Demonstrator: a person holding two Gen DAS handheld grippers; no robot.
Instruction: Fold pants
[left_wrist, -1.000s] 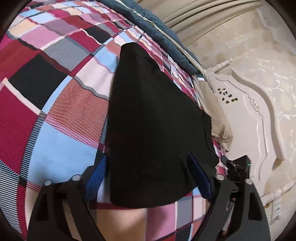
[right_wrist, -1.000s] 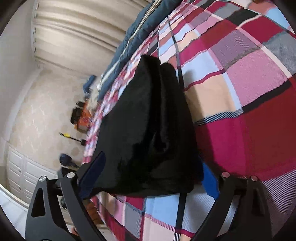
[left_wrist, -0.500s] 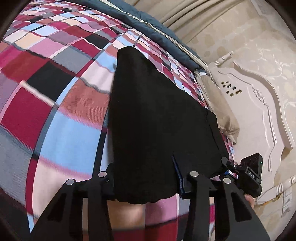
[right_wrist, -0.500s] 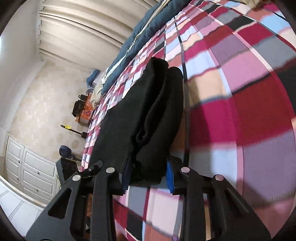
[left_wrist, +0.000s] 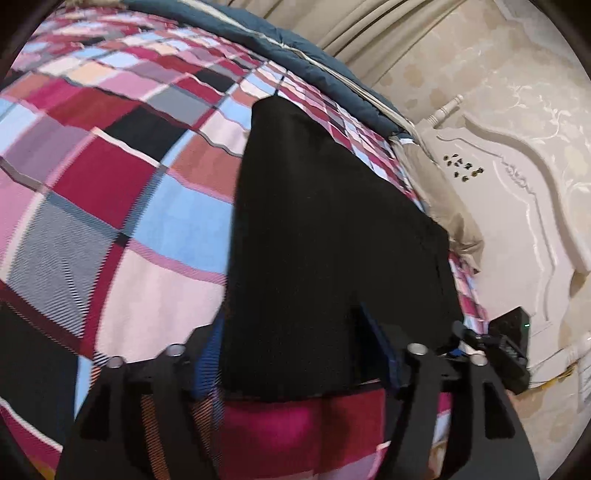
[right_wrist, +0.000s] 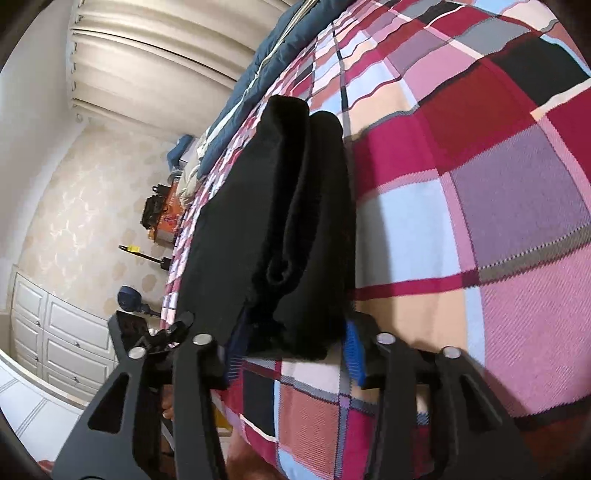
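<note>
We find the left tool (left_wrist: 295, 354) straddling the near edge of the black, soft, thick-knit pants (left_wrist: 325, 236), its jaws opening; whether the blue pads (left_wrist: 380, 347) touch the cloth we cannot tell. The right tool (right_wrist: 293, 345) brackets the near end of the pants' bunched, doubled layers, jaws likewise opening, pads beside the cloth. The pants lie lengthwise on the checked red, pink and blue bedspread (left_wrist: 122, 206). We judge them light, limp and non-slippery, best pinched at hem corners. No containers are seen.
</note>
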